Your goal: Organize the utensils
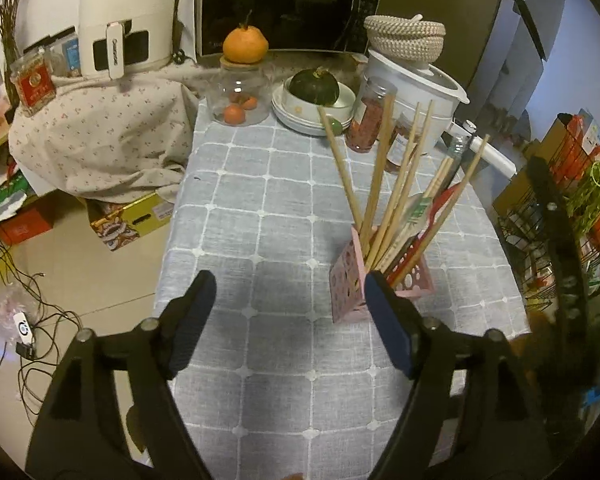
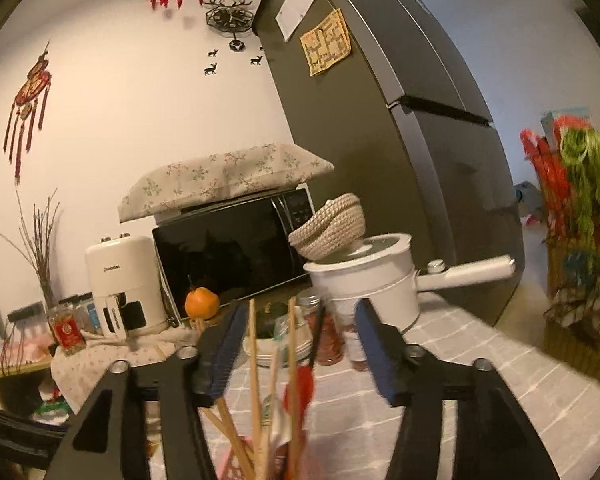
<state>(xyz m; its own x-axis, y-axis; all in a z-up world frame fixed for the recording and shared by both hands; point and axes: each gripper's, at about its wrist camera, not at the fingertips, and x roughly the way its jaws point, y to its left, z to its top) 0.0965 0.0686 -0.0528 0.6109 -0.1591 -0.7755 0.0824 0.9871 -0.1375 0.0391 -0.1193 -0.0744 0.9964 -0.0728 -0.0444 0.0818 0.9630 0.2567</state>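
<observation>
A pink perforated utensil holder point(image 1: 350, 286) stands on the grey checked tablecloth point(image 1: 284, 184). It holds several wooden chopsticks point(image 1: 378, 184) and a red-handled utensil point(image 1: 436, 208). My left gripper point(image 1: 288, 284) is open and empty, low over the cloth, with its right finger just in front of the holder's near corner. In the right wrist view my right gripper point(image 2: 300, 312) is open and empty, directly above the holder point(image 2: 236, 468), and the chopsticks point(image 2: 254, 364) and red utensil point(image 2: 300, 384) stick up between its fingers.
At the back of the table stand a glass jar point(image 1: 240, 96) with an orange on top, stacked bowls with a dark squash point(image 1: 314, 88), a spice jar point(image 1: 370, 116) and a white pot point(image 1: 416, 84). A microwave point(image 2: 236, 248), air fryer point(image 1: 126, 20) and fridge point(image 2: 400, 140) stand behind. A wire rack point(image 1: 572, 208) is at the right.
</observation>
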